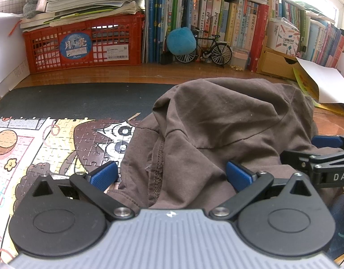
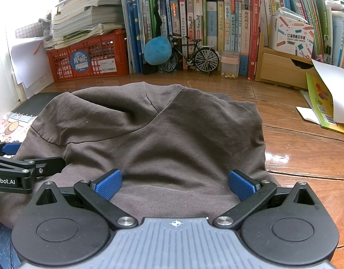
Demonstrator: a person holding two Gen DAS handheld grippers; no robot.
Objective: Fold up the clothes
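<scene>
A crumpled brown garment point(image 1: 216, 130) lies in a heap on the wooden desk point(image 2: 306, 157), partly over a cartoon jigsaw puzzle point(image 1: 48, 148). My left gripper point(image 1: 172, 176) is open, low over the garment's near left part, its blue pads point(image 1: 103, 176) wide apart with the cloth's seam between them. My right gripper point(image 2: 175, 187) is also open, its blue pads point(image 2: 242, 187) spread over the garment's near edge. Each gripper shows at the side of the other's view: the right gripper point(image 1: 324, 159) and the left gripper point(image 2: 17, 168). Neither holds cloth.
A dark mat point(image 1: 71, 98) lies beyond the puzzle. Along the back stand a red crate point(image 1: 82, 42) under stacked books, a row of books point(image 2: 216, 29), a blue plush ball point(image 2: 157, 50), a model bicycle point(image 2: 192, 56), a wooden drawer box point(image 2: 284, 69). Papers point(image 2: 328, 103) lie right.
</scene>
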